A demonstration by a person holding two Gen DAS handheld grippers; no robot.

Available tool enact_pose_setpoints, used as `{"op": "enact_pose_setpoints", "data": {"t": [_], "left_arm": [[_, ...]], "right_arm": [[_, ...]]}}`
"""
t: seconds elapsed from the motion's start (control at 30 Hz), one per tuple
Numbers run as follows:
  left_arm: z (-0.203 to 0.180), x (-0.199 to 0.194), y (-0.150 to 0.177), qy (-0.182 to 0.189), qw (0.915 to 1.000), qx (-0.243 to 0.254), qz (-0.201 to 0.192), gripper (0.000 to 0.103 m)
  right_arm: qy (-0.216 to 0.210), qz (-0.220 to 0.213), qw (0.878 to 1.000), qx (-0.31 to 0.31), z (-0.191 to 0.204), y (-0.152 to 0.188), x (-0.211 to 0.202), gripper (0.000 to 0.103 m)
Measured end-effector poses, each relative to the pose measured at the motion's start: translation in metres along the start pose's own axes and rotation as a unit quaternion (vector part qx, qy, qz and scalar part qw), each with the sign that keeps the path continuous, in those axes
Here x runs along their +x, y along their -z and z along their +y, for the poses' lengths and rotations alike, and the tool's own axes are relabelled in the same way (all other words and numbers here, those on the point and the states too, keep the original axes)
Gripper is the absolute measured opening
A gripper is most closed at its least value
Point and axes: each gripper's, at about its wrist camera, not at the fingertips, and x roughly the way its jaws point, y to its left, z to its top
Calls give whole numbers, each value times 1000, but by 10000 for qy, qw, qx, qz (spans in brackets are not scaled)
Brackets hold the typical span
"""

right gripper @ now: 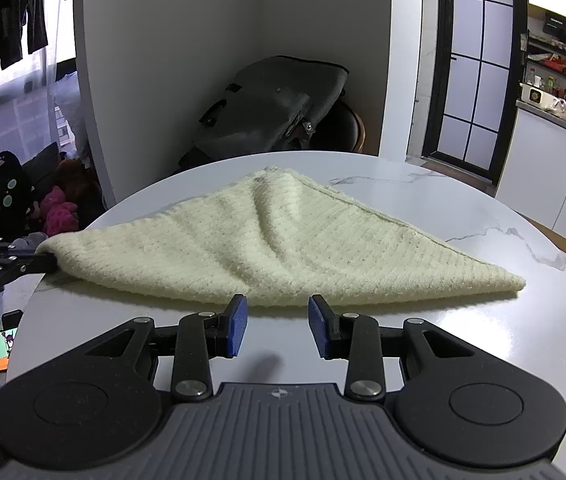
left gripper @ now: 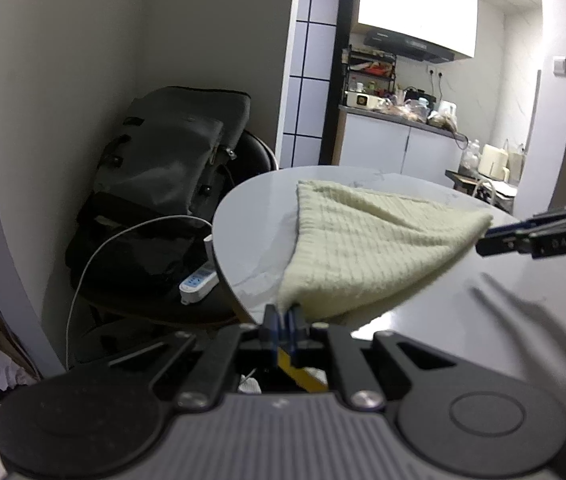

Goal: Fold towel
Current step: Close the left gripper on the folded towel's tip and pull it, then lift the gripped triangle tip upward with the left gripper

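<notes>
A pale yellow-green knitted towel (right gripper: 283, 240) lies on the white marble round table (right gripper: 443, 320), one corner raised. It also shows in the left wrist view (left gripper: 363, 248). My left gripper (left gripper: 283, 314) is shut on the towel's near corner and holds it lifted; the same gripper appears in the right wrist view (right gripper: 49, 262) at the towel's left corner. My right gripper (right gripper: 279, 322) is open and empty, just in front of the towel's near edge. In the left wrist view it (left gripper: 487, 238) sits at the towel's right corner.
A dark backpack (left gripper: 171, 160) rests on a chair beyond the table's far edge, with a white power strip (left gripper: 199, 284) and cable beside it. A kitchen counter (left gripper: 403, 116) stands at the back. Plush toys (right gripper: 59, 208) lie at left on the floor.
</notes>
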Motion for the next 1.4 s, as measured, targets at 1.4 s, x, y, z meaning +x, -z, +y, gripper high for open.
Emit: {"op": "enact_pose_setpoints", "data": {"t": [1.4], "left_arm": [[0,-9,-43,-324,9969,-440,-570,5]], "right_arm": [[-110,-135,9998,83,5,12,-23,50]]}}
